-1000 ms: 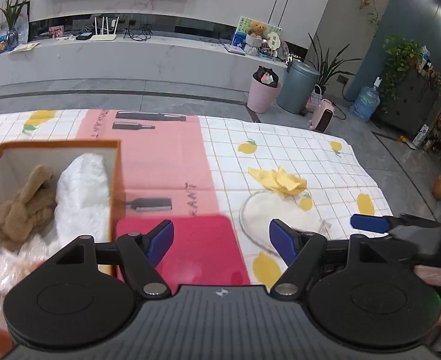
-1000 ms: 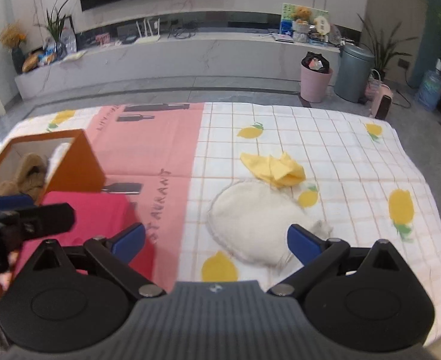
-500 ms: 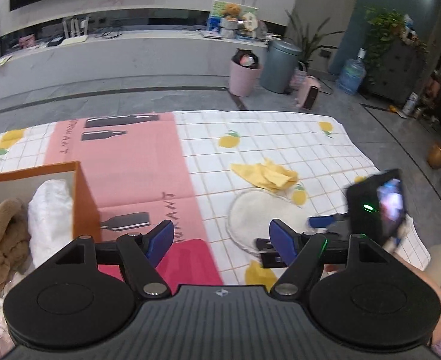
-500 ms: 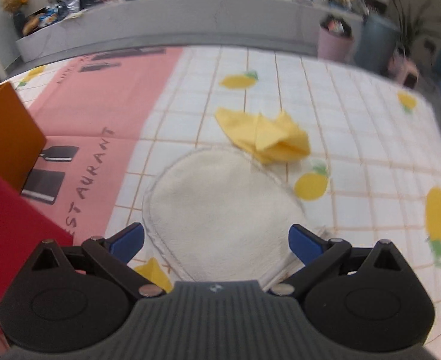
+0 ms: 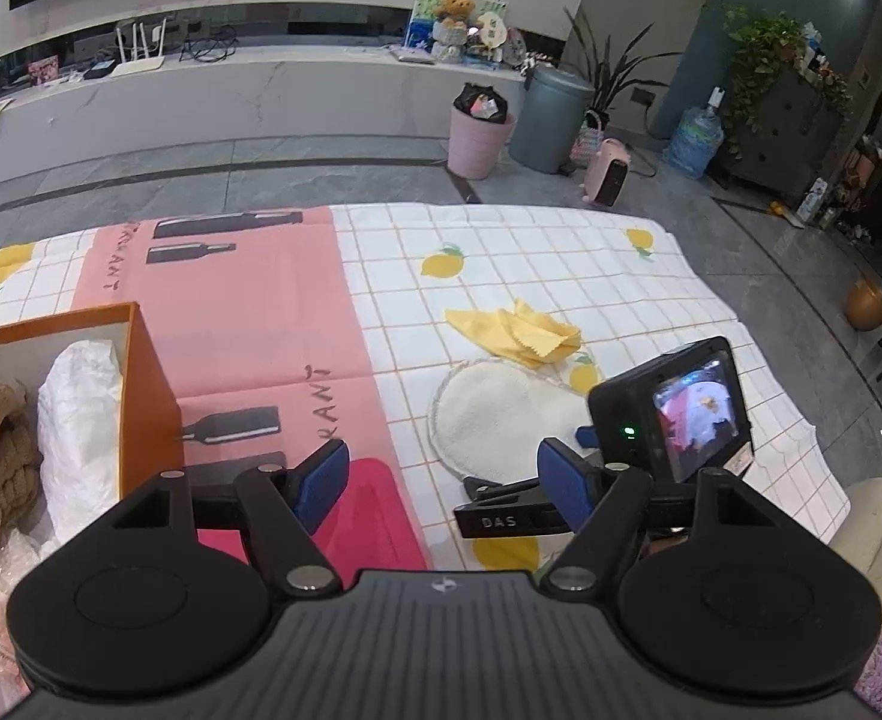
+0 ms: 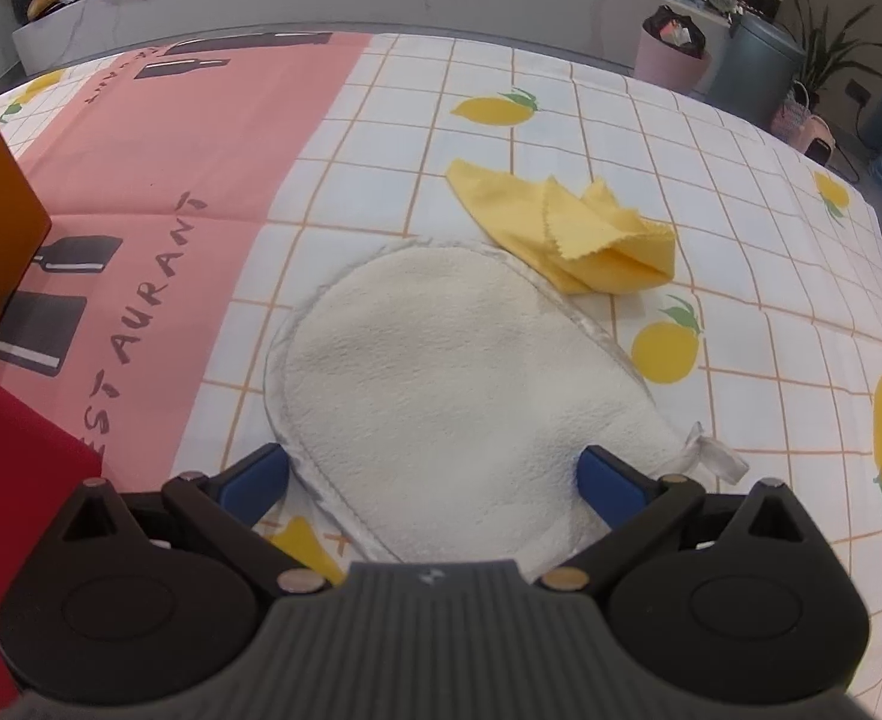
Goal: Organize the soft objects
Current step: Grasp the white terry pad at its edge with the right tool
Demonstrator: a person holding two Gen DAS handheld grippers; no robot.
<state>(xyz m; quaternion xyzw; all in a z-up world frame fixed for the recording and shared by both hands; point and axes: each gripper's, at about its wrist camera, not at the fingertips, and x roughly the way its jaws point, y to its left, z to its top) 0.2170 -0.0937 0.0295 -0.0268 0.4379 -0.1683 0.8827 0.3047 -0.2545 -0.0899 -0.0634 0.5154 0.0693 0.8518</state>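
A pink bin point(image 5: 480, 132) stands beside a grey bin point(image 5: 549, 120) on the floor past the tablecloth point(image 5: 561, 258).

Counter point(image 6: 651, 138): covered by a lemon-check cloth with a pink band.
White mitt point(image 6: 453, 384): flat, at the cloth's middle.
Yellow cloth point(image 6: 567, 228): crumpled, touching the mitt's far edge.
Orange box point(image 5: 147, 396): left of the mitt, on the pink band.
Red item point(image 5: 375, 516): nearer than the box, left of the mitt.
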